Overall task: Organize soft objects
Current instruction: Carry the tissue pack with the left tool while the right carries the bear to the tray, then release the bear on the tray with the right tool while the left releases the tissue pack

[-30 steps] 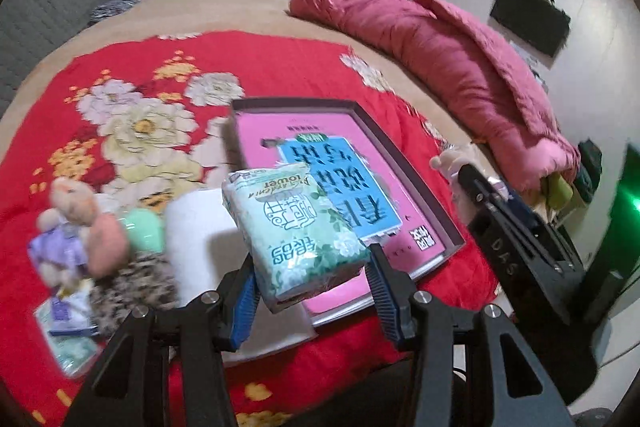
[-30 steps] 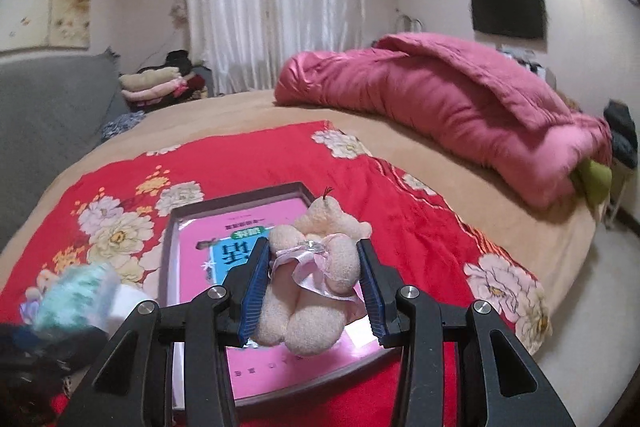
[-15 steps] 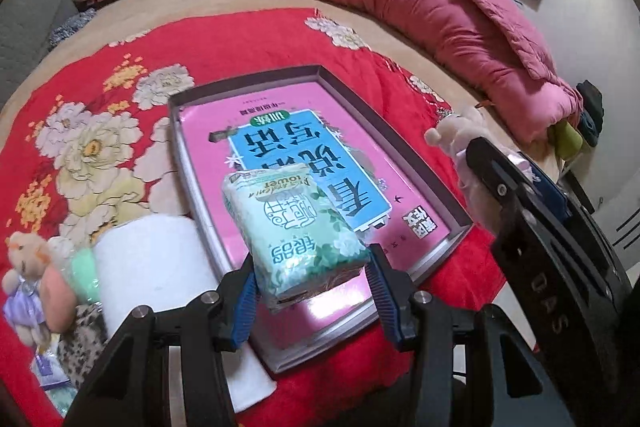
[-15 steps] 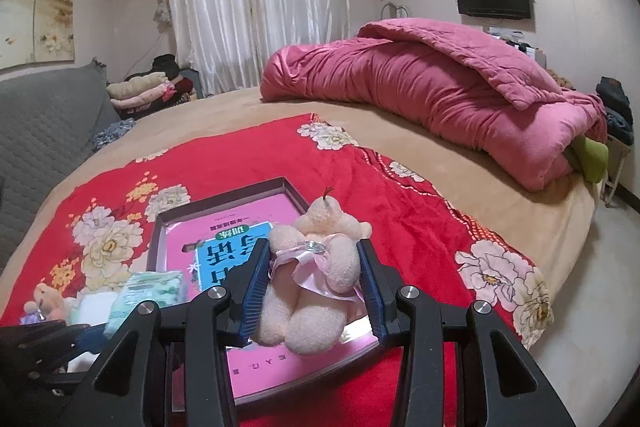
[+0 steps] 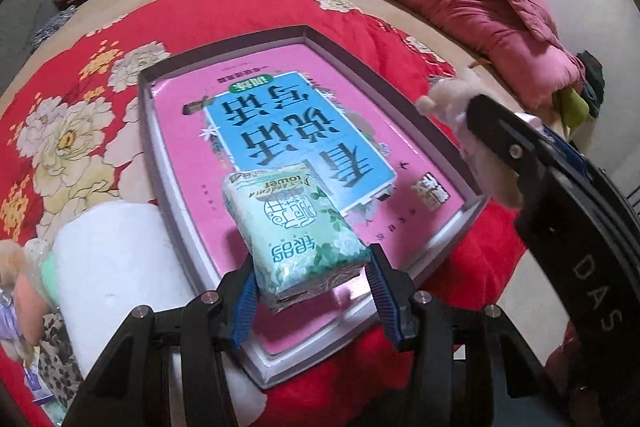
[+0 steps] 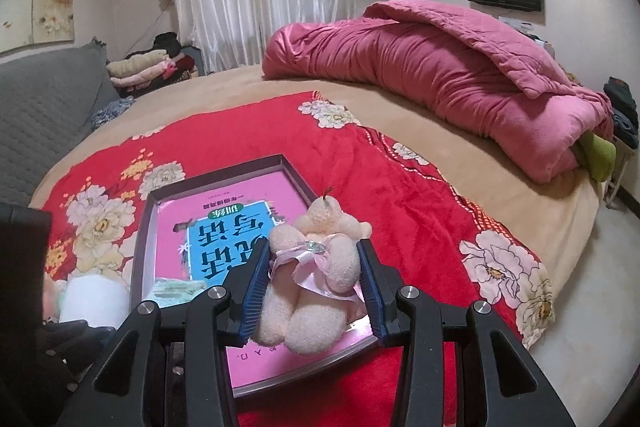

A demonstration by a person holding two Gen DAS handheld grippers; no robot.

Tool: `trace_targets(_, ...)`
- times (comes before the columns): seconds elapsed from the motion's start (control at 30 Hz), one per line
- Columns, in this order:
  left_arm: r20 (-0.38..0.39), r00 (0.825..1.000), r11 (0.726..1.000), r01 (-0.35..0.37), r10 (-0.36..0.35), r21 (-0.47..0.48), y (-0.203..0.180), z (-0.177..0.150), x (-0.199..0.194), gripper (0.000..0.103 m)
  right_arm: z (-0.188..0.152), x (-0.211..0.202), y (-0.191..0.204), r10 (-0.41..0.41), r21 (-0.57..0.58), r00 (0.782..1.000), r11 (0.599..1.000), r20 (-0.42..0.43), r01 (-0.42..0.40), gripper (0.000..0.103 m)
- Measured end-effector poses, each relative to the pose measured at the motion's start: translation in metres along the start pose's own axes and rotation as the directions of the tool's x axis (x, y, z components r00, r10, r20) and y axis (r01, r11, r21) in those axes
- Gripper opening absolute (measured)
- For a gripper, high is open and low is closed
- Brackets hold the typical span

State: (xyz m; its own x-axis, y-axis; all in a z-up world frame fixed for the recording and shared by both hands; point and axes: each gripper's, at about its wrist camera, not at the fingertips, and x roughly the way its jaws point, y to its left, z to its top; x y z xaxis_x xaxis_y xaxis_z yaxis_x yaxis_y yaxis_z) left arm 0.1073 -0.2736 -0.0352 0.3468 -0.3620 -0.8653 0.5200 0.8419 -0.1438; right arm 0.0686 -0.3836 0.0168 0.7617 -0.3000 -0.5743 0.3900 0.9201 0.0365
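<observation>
My left gripper (image 5: 310,281) is shut on a green tissue pack (image 5: 292,231), held just above the near part of a shallow box (image 5: 160,163) with a pink and blue printed floor. In the right wrist view my right gripper (image 6: 314,283) is shut on a small cream plush bear (image 6: 316,267) in a pink dress, over the box's (image 6: 296,179) near right corner. The right gripper and its bear (image 5: 448,99) show at the right of the left wrist view. The tissue pack (image 6: 176,291) peeks in at the lower left of the right wrist view.
A white tissue roll (image 5: 116,267) lies left of the box on the red floral blanket (image 5: 80,83). More plush toys (image 5: 20,287) sit at the far left. A rolled pink quilt (image 6: 440,75) lies across the back of the bed; folded clothes (image 6: 140,71) are stacked by the curtain.
My left gripper has carried the tissue pack to the right and down, from over the white roll to over the box floor. The right gripper has stayed put with the bear.
</observation>
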Motion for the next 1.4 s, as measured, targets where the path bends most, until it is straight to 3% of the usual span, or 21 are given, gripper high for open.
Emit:
trace_targets(0.17, -0.012, 1.0, 1.0, 0.009, -0.009, 0.009, -0.002, 0.002, 0.006, 0.051, 0.001, 0.004, 0.0, -0.004, 0.006, 1.0, 1.0, -0.012, 0.004, 0.044)
trace_targets(0.43, -0.03, 0.999, 0.997, -0.043, 0.045, 0.062, -0.014, -0.003, 0.018, 0.051, 0.002, 0.026, 0.007, 0.013, -0.031, 0.996, 0.999, -0.088, -0.016, 0.044)
trace_targets(0.83, -0.038, 0.999, 0.999, -0.022, 0.023, 0.046, -0.01, -0.003, 0.017, 0.052, -0.007, 0.069, -0.005, 0.064, 0.043, 0.96, 0.998, -0.273, -0.054, 0.045)
trace_targets(1.03, -0.041, 0.999, 1.0, -0.012, 0.013, 0.021, -0.008, -0.001, 0.017, 0.052, -0.011, 0.076, -0.003, 0.062, 0.038, 0.951, 0.998, -0.304, -0.053, 0.05)
trace_targets(1.27, -0.037, 0.999, 1.0, -0.013, 0.014, 0.016, -0.008, -0.002, 0.016, 0.052, -0.01, 0.074, -0.005, 0.086, 0.057, 0.955, 0.996, -0.285, -0.072, 0.052)
trace_targets(1.4, -0.034, 0.999, 1.0, -0.011, 0.011, 0.014, -0.008, -0.002, 0.016, 0.052, -0.008, 0.069, -0.012, 0.099, 0.091, 0.962, 0.993, -0.256, -0.078, 0.066)
